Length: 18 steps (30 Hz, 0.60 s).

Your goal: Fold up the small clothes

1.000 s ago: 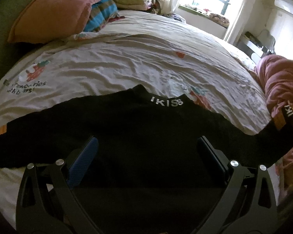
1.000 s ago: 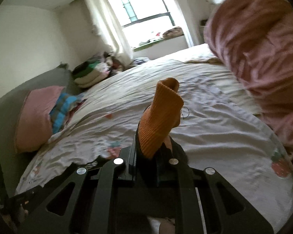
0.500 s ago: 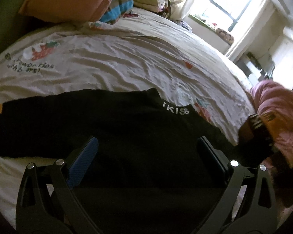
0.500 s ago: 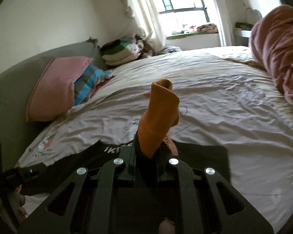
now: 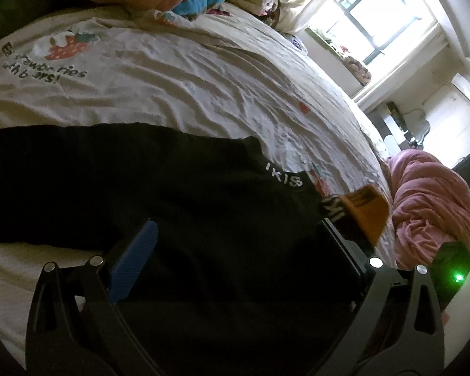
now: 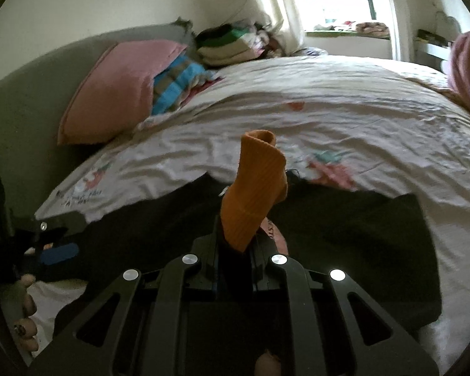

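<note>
Left wrist view: left hand-held gripper (image 5: 235, 250) has its jaws spread wide over the black sweater (image 5: 172, 188), which lies flat on the bed (image 5: 203, 78); nothing is clamped, and the orange cuff (image 5: 363, 210) hangs at the right edge. Right wrist view: right hand-held gripper (image 6: 235, 244) is clamped on the orange cuff (image 6: 253, 188), sleeve lifted over the sweater body (image 6: 344, 235), with the left hand-held gripper (image 6: 58, 252) at far left.
</note>
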Motion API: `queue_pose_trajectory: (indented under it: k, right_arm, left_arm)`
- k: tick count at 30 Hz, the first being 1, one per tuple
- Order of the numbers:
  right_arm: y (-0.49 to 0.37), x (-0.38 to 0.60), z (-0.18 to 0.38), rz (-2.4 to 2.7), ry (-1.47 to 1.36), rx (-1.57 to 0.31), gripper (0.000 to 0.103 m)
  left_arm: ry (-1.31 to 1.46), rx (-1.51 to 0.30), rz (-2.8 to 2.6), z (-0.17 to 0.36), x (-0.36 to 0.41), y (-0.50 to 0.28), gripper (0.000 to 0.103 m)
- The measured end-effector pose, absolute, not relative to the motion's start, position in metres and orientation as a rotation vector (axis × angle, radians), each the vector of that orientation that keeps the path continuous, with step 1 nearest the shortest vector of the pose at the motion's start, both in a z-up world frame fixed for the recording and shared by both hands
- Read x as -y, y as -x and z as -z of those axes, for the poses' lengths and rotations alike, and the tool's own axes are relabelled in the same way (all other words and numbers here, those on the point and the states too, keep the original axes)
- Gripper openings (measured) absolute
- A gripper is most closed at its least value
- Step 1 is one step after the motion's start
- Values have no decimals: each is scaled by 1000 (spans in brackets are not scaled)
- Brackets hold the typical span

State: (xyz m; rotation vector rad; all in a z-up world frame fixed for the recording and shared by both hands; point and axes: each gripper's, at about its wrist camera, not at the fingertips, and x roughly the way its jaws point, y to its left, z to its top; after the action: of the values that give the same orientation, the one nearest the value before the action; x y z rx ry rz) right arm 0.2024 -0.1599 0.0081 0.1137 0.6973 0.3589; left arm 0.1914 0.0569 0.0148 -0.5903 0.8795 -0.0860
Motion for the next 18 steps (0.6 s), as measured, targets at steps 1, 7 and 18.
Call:
queue_pose_trajectory:
  k: [1, 7, 18]
  right_arm:
    - [-203, 156, -5, -371, -108, -705, 15]
    - [-202, 130, 13, -442, -79, -754, 28]
    - [-166, 138, 12, -588, -80, -801, 59]
  left_arm:
    - [600, -882, 90, -12, -59, -191, 95]
    - [632, -890, 109, -1, -62, -195, 91]
    - [689, -948, 186, 25, -58, -203, 58]
